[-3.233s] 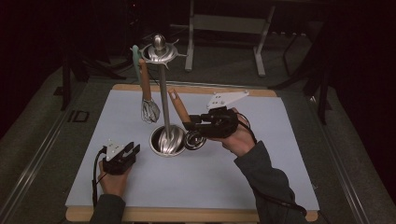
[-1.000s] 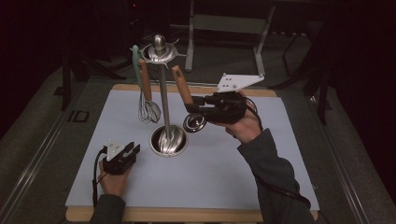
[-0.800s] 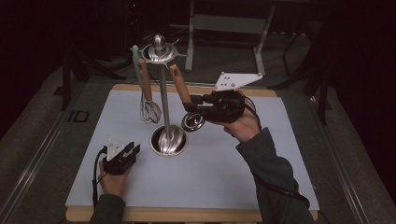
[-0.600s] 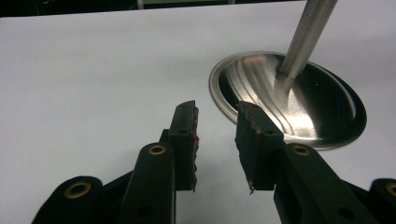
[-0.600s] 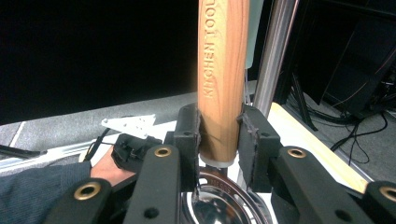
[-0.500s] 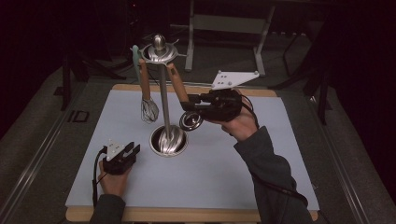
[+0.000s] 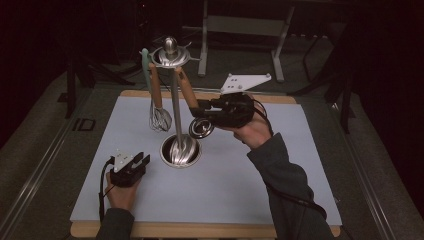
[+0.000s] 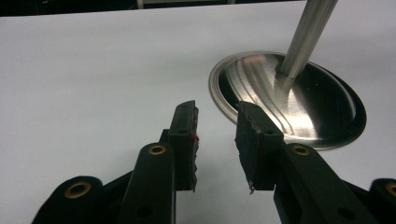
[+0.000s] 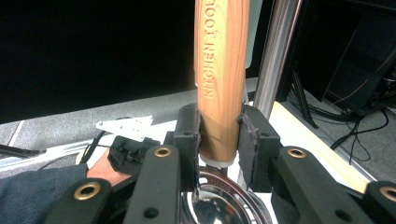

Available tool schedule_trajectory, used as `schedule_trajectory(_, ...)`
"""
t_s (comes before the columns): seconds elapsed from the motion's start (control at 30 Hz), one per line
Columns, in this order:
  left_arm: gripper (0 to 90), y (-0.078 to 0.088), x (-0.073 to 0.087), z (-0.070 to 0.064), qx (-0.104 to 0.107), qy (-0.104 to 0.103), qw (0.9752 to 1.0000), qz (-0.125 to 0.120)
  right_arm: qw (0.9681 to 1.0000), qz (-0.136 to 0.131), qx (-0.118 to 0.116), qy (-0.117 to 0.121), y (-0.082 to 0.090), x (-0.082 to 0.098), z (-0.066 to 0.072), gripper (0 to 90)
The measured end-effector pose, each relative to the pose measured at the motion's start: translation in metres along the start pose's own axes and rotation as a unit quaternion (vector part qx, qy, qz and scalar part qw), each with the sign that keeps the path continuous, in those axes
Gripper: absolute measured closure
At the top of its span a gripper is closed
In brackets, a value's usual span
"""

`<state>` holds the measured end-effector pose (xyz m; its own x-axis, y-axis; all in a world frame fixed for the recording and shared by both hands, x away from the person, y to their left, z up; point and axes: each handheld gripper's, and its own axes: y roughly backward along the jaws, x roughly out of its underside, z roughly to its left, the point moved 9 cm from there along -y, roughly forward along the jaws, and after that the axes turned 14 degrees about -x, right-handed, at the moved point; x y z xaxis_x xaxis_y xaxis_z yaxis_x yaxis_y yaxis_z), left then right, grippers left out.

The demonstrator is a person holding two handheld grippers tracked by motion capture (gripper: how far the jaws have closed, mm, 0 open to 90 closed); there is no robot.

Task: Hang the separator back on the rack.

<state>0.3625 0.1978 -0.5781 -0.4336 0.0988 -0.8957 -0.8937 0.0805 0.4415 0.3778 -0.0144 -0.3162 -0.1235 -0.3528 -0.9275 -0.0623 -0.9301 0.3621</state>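
Note:
My right gripper [image 7: 204,108] is shut on the wooden handle [image 9: 221,70] of a small metal ladle [image 7: 201,128] and holds it in the air, tilted. The handle's upper end leans toward the round top [image 7: 170,53] of a steel utensil stand. The ladle's bowl [image 9: 224,200] hangs just below the jaws, beside the stand's pole [image 9: 275,51]. A whisk [image 7: 160,119] with a wooden handle hangs from the stand's left side. My left gripper [image 7: 140,161] rests on the mat, open and with nothing in it, pointing at the stand's round base [image 8: 289,100].
A pale mat [image 7: 260,170] covers the wooden table. A pale green utensil handle [image 7: 145,67] hangs beside the whisk. Dark floor and metal frame legs [image 7: 205,40] lie beyond the far edge. The left hand and its gripper [image 9: 128,149] sit behind the ladle in the right gripper view.
The right gripper has lifted the ladle from the mat beside the stand's base and brought its handle up and left toward the stand's top. The left gripper has stayed put.

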Motion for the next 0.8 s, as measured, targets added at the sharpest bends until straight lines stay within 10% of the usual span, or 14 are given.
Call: schedule_trajectory(0.8,68.7,0.0,0.0,0.0,0.001,0.0,1.0,0.0,0.9996,0.01,0.018,-0.018,-0.018,0.004,-0.016,70.5)
